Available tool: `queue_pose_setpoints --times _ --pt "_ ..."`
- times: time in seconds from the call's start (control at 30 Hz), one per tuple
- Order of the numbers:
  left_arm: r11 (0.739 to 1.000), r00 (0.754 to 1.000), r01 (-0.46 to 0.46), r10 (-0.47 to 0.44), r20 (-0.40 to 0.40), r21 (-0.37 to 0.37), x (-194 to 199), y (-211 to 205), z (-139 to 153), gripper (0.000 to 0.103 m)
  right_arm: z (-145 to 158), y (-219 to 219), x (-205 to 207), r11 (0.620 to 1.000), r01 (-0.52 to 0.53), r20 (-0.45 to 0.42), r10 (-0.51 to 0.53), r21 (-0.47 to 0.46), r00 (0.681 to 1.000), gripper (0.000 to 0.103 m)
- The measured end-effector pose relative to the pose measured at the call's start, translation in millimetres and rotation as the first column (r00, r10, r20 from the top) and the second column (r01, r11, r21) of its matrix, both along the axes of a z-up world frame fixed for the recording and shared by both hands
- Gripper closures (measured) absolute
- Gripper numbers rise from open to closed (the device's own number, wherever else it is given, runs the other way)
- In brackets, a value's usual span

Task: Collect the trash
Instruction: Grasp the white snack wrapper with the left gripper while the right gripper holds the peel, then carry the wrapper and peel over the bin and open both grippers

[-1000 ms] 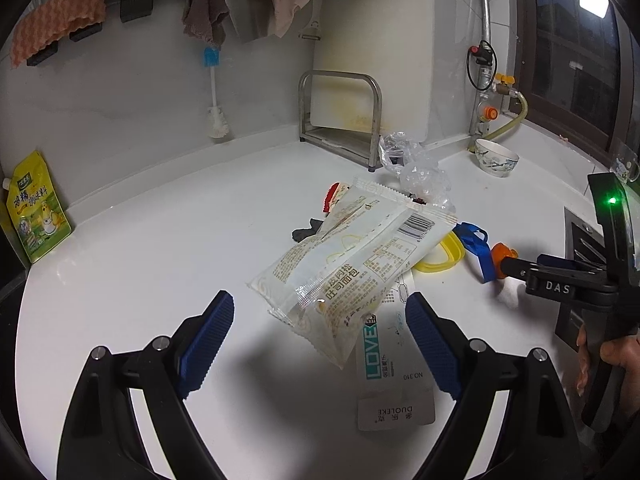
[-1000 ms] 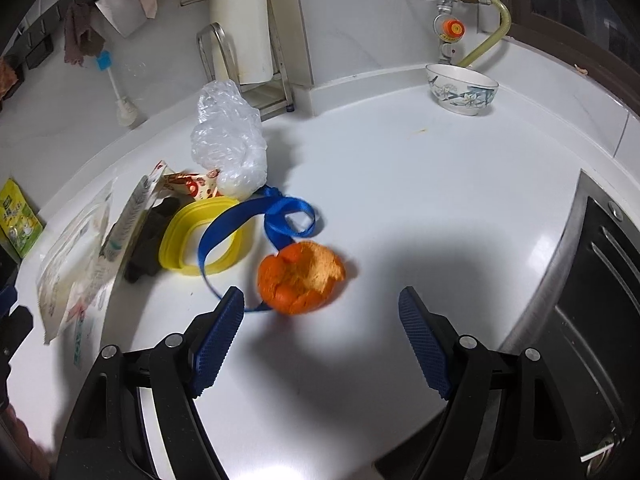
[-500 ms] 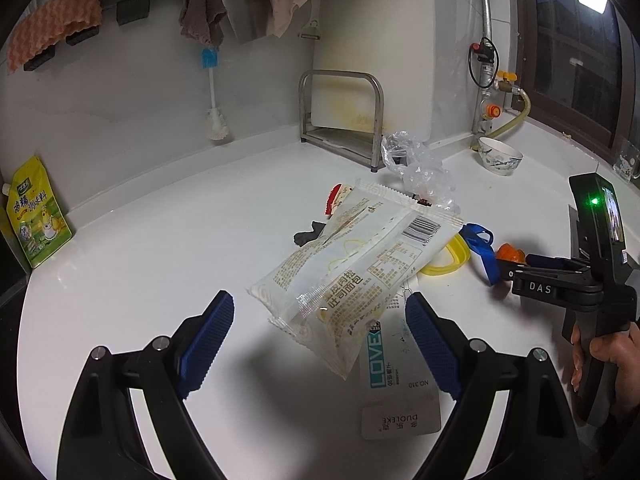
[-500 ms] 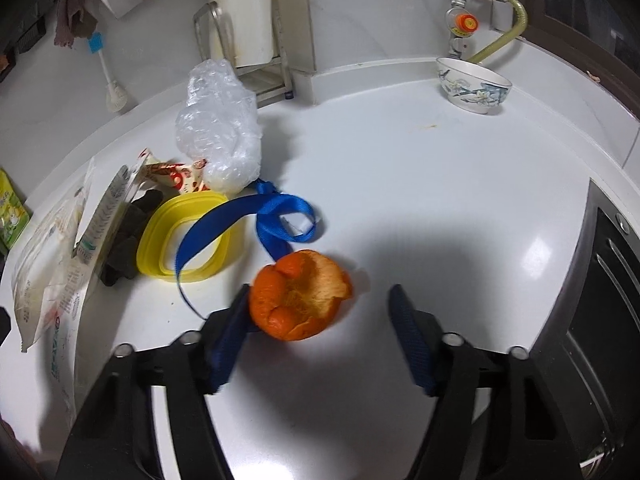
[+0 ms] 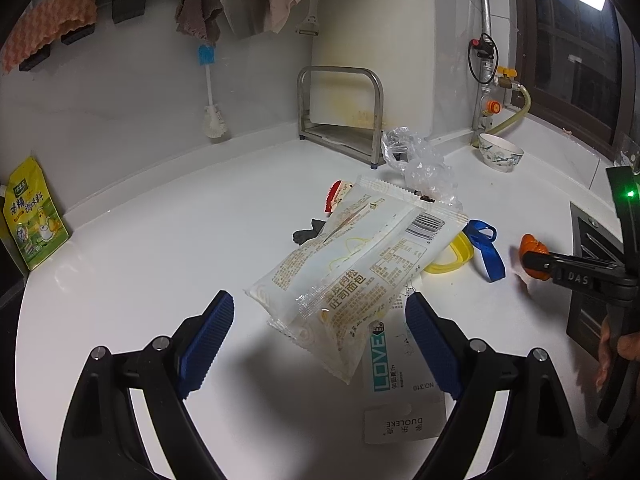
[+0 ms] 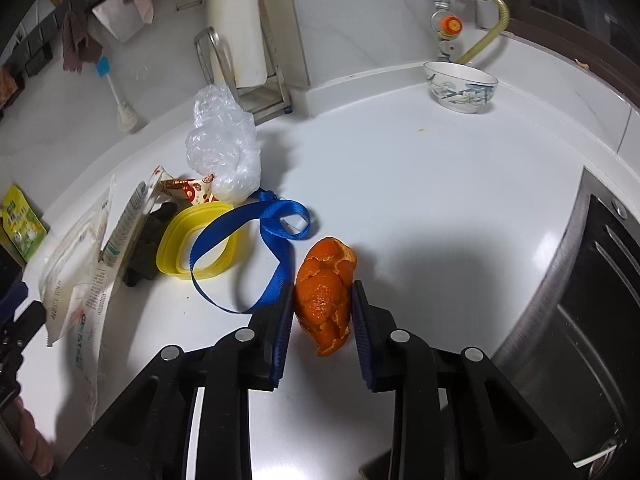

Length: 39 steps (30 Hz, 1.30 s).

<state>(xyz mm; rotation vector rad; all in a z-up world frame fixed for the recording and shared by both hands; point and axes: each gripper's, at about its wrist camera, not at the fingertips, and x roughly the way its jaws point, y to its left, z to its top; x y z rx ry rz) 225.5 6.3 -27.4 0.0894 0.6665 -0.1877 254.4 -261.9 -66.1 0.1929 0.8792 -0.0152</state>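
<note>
My right gripper (image 6: pixel 322 312) is shut on an orange peel (image 6: pixel 326 300), squeezed between its blue pads on the white counter; the peel also shows in the left wrist view (image 5: pixel 534 254). A blue ribbon (image 6: pixel 256 236) lies across a yellow plastic ring (image 6: pixel 172 248) just left of it. A crumpled clear plastic bag (image 6: pixel 224 148), a red-and-white wrapper (image 6: pixel 188 190) and a dark scrap (image 6: pixel 146 256) lie behind. My left gripper (image 5: pixel 320 328) is open above a clear bread wrapper (image 5: pixel 360 272) and a white "LOVE" packet (image 5: pixel 392 380).
A patterned bowl (image 6: pixel 460 86) stands at the back right near a gas valve (image 6: pixel 450 24). A metal rack with a cutting board (image 5: pixel 344 116) stands against the wall. A yellow seasoning pouch (image 5: pixel 30 216) leans at far left. A dark stove edge (image 6: pixel 592 300) lies to the right.
My right gripper moved forward around the orange peel and closed on it, squeezing it narrower. My left gripper stayed open over the bread wrapper.
</note>
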Motion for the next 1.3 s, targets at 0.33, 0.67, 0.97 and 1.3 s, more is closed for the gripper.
queue_pose_setpoints --times 0.33,0.67,0.97,1.3 --pt "0.996 1.000 0.012 -0.014 0.023 0.086 5.5 -16.8 -11.4 0.017 10.7 -4.7 -18.3 0.998 -0.023 0.030 0.021 0.055 0.999 0.075" --pt "0.991 0.999 0.023 -0.019 -0.031 0.132 34.3 -34.8 -26.3 0.037 13.1 -7.5 -25.9 0.997 -0.027 0.034 0.024 0.074 0.999 0.075" --pt "1.000 0.996 0.014 -0.012 -0.093 0.024 39.8 -21.3 -25.5 0.079 10.9 -2.0 -33.2 0.997 -0.037 0.033 0.035 0.074 0.999 0.075" --pt "1.000 0.998 -0.024 0.023 -0.062 -0.008 6.1 -3.3 -2.1 0.087 16.2 8.1 -56.7 0.997 -0.040 0.040 0.038 0.070 0.998 0.077"
